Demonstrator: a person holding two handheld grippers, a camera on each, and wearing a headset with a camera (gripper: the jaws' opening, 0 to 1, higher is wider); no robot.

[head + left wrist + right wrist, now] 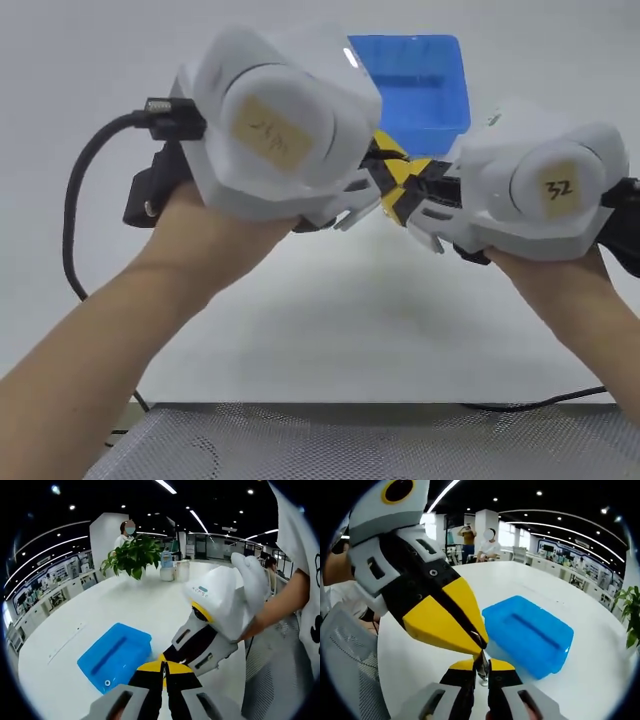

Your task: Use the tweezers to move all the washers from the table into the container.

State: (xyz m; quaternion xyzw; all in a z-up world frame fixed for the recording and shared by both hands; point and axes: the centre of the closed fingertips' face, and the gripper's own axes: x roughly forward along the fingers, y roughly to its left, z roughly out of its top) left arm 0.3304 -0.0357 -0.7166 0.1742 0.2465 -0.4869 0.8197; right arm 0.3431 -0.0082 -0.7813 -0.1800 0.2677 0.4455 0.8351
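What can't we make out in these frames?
- Head view: left gripper and right gripper cover their own tongs' tips and the table beneath.
- Head view: left gripper cuts off the blue container at its near corner; contents unreadable.
- Right gripper view: thin metal sliver in the right gripper's tongs, too small to call tweezers.

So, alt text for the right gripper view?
Two yellow-tipped grippers meet tip to tip over a white table: the right gripper from below, pinching thin tweezers, the left gripper from upper left. A blue container sits behind.
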